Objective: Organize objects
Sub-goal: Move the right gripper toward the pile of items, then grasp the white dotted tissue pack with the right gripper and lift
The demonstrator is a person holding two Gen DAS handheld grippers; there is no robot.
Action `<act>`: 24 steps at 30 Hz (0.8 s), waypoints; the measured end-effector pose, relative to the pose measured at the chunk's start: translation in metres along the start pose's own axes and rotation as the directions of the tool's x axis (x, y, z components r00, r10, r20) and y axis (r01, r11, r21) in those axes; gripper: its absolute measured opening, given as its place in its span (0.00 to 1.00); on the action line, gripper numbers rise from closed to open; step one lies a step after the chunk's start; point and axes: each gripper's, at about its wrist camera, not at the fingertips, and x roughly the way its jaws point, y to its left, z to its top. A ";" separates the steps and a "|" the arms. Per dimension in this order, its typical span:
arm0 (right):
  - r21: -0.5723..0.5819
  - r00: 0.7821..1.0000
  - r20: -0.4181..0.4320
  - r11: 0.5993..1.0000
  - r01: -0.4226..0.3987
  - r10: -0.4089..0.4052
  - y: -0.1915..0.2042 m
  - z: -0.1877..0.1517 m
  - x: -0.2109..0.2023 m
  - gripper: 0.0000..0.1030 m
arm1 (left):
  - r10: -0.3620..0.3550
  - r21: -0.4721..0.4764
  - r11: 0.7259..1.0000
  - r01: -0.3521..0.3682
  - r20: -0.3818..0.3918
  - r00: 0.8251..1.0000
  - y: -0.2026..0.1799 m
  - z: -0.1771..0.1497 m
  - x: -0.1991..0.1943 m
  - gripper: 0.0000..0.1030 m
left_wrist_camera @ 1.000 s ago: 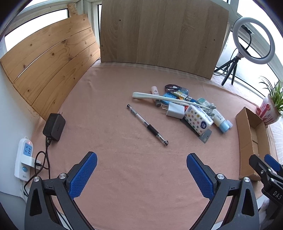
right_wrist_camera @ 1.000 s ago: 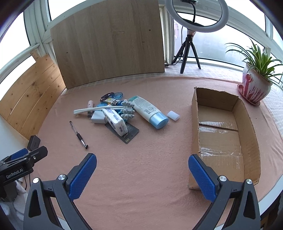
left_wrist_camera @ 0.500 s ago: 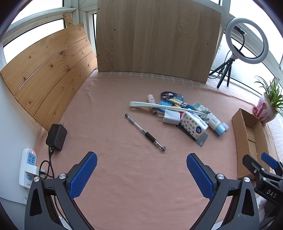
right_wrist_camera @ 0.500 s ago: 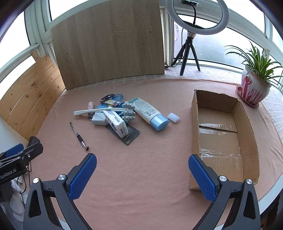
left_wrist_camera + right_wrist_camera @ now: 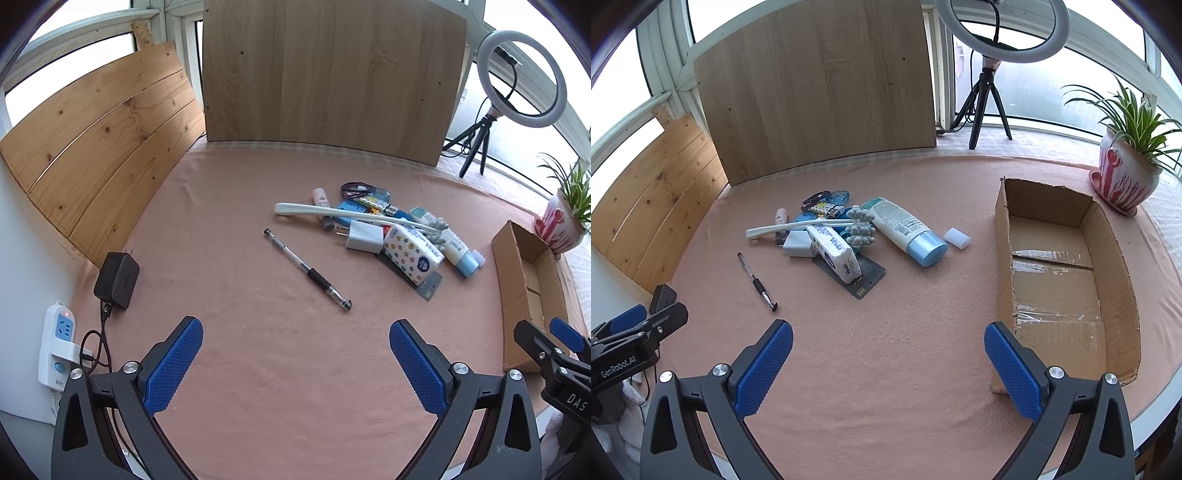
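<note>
Box: cardboard box [image 5: 1056, 280] is empty, I see.
Left: pile [image 5: 842, 240] and pen [image 5: 306, 269] unsorted.
Jaws: both mine apart, holding nothing.

home sunroom | windows [image 5: 1052, 92]; potted plant [image 5: 1126, 173]; ring light [image 5: 521, 79]

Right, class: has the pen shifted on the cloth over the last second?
No. The pen lies at the same slant, with the same gap from the white charger beside it; only the view drifted.

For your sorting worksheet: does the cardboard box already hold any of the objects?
No, the cardboard box shows only its bare taped floor, with nothing inside.
</note>
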 end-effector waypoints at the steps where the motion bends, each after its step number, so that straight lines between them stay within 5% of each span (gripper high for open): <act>1: 0.000 1.000 -0.003 1.000 -0.004 0.004 0.000 0.001 0.001 0.99 | 0.004 -0.005 1.000 -0.004 -0.007 1.000 0.002 0.000 0.003 0.99; 24: 0.007 0.985 -0.090 0.989 -0.147 0.147 0.003 0.058 0.074 0.75 | 0.063 -0.054 0.996 -0.064 -0.026 0.998 0.026 0.026 0.047 0.98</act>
